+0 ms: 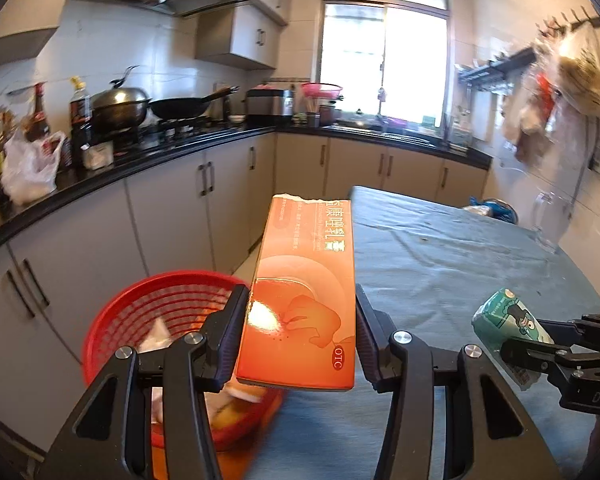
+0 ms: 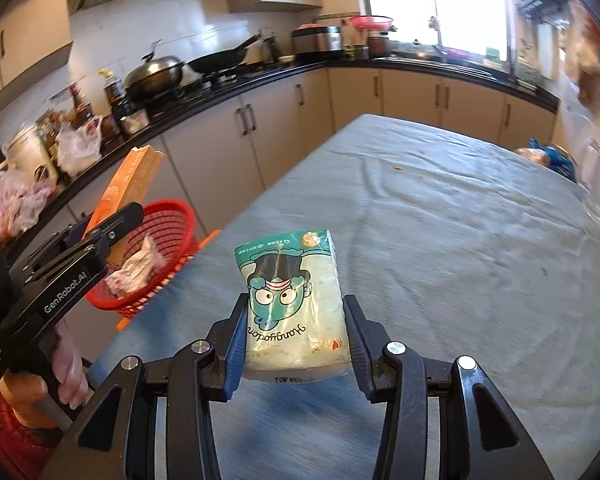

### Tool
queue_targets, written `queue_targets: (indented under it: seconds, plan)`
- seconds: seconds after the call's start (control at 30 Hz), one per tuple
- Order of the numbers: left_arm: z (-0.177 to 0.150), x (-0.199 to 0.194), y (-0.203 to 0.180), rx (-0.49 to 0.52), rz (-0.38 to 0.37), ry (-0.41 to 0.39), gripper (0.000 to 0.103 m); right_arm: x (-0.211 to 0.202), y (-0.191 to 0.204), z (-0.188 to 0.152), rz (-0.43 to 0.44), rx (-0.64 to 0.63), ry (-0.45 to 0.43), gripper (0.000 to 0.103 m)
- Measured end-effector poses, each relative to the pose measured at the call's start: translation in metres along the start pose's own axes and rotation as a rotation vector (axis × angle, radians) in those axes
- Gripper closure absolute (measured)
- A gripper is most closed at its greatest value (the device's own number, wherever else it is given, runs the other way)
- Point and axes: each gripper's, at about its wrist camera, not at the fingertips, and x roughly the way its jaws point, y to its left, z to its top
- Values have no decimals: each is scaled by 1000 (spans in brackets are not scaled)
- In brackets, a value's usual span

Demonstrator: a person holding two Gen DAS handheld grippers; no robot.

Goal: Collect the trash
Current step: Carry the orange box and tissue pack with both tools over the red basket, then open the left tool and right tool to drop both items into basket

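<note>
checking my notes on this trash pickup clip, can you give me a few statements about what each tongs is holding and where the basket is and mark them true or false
1. The left tongs grip an orange box. True.
2. The right tongs are open with nothing in them. False: they are shut on a green cartoon packet.
3. The red basket sits in the middle of the table. False: it is off the table's left edge, toward the cabinets.
4. The red basket already holds crumpled white trash. True.
5. The orange box lies inside the basket. False: it is held up in the air.
</note>
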Motion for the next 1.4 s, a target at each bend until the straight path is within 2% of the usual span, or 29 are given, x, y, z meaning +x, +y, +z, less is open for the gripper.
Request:
queue_targets:
  seconds: [0.4,0.83,0.9,0.93,1.0,1.13,1.2,1.27,1.3,1.37,1.4]
  plan:
    - [-11,2,73,-83,102,25,55,37,68,24,86,-96,37,55]
    - [-25,14,117,-150,138,90,55,84,119,46,198,-83,97,54]
    - [-26,16,120,-162,136,99,54,94,126,50,218,-71,108,51]
    - [-27,17,123,-169,128,106,51,98,129,51,213,-69,109,51]
    - [-27,16,126,-181,130,108,42,103,132,55,202,-60,93,44]
    - [-26,5,132,-197,148,68,39,92,129,56,184,-60,49,40]
    - [-24,-3,134,-211,162,45,33,81,123,54,162,-55,31,39]
    - [-22,-14,132,-206,168,28,27,68,120,51,116,-67,7,37]
    - [-22,-20,131,-196,178,13,25,58,120,46,59,-92,-9,32]
    - [-23,-33,124,-155,215,-3,13,43,120,39,-10,-127,-39,22]
    - [-23,-37,121,-145,220,-8,13,32,119,33,-53,-152,-73,17]
